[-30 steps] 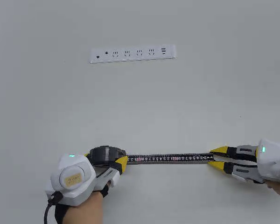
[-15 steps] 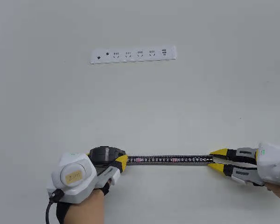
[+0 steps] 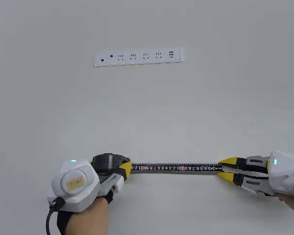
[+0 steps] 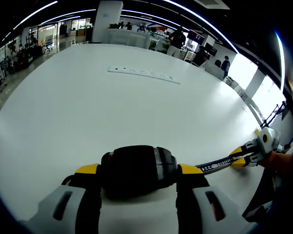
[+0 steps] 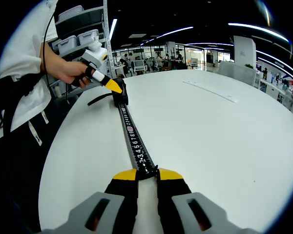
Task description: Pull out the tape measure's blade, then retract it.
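White, matte tabletop (image 3: 235, 107) spreads under everything. A long white power strip (image 3: 139, 56) lies on it, well apart toward 12 o'clock in the head view. The left gripper (image 4: 139, 170), white-bodied with yellow-tipped jaws, sits at 7 o'clock and is clamped round the black, rounded tape measure case (image 3: 108, 161), one jaw on each flank. The right gripper (image 5: 146, 173), of the same make, comes in from 4 o'clock with its jaws pinched together on the free end of the dark, number-printed steel blade (image 3: 176, 168). The blade lies drawn out along the table from the case toward 3 o'clock, so the pull looks done and the retraction remains.

The main risk is a sudden release. If the right jaws let go at once, the spring would likely whip the blade home and its end could slam the case mouth. The rounded case could also twist or slip between the left jaws under that jerk. Walking the end back toward 9 o'clock would likely avoid a kink.
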